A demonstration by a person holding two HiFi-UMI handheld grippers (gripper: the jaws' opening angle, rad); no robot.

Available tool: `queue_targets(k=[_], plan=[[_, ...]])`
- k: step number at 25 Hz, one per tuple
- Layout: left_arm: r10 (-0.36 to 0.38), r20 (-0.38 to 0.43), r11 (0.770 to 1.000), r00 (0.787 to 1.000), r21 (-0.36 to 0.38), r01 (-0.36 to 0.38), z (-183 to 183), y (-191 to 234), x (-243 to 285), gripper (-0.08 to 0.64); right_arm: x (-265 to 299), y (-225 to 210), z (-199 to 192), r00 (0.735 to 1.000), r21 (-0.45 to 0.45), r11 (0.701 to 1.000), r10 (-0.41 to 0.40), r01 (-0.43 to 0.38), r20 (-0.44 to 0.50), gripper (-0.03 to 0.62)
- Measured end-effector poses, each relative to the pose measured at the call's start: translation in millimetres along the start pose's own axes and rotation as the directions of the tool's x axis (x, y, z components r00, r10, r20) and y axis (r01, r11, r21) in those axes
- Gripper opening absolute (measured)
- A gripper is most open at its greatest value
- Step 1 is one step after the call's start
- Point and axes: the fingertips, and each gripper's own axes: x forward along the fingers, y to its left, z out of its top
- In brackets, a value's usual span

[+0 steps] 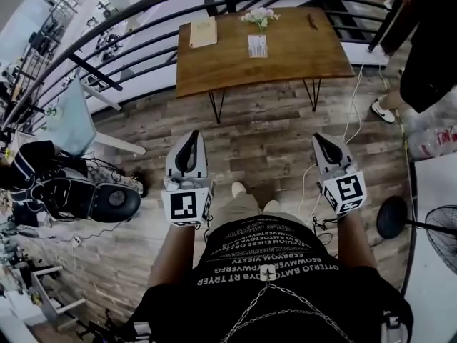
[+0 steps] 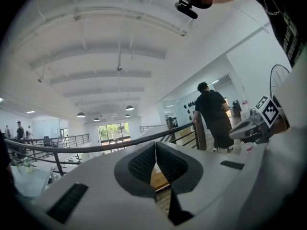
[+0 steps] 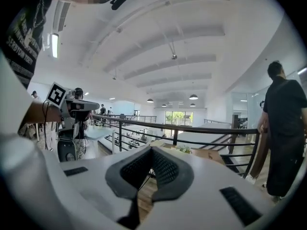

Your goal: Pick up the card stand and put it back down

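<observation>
The card stand (image 1: 257,46) is a small upright clear holder with a printed card. It stands on the wooden table (image 1: 285,56) in the head view, just in front of a bunch of pale flowers (image 1: 260,17). My left gripper (image 1: 188,142) and right gripper (image 1: 323,143) are held close to my body over the floor, well short of the table. Both are shut with nothing between the jaws. In the left gripper view the left gripper (image 2: 155,152) has its pads pressed together, and in the right gripper view the right gripper (image 3: 152,156) looks the same.
A tan notebook (image 1: 203,32) lies on the table's left part and a small dark object (image 1: 312,21) at its right. A black railing (image 1: 128,45) curves behind the table. A person in black (image 1: 428,41) stands at the right. A fan (image 1: 439,234) and a black chair (image 1: 78,191) flank me.
</observation>
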Motion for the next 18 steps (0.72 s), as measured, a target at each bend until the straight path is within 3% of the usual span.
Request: queue_targets(k=[8, 18], plan=[[-0.015, 0.015, 0.999, 1.0, -0.035, 0.015, -12, 9, 14, 0.029, 15, 2, 10, 0.999, -0.025, 1.0, -0.009, 0.01, 0.04, 0.014], [-0.053, 0.063, 0.999, 0.997, 0.003, 0.053, 0, 19, 64, 0.029, 51, -24, 32, 0.996, -0.039, 0.997, -0.058, 0.06, 0.061, 0.014]])
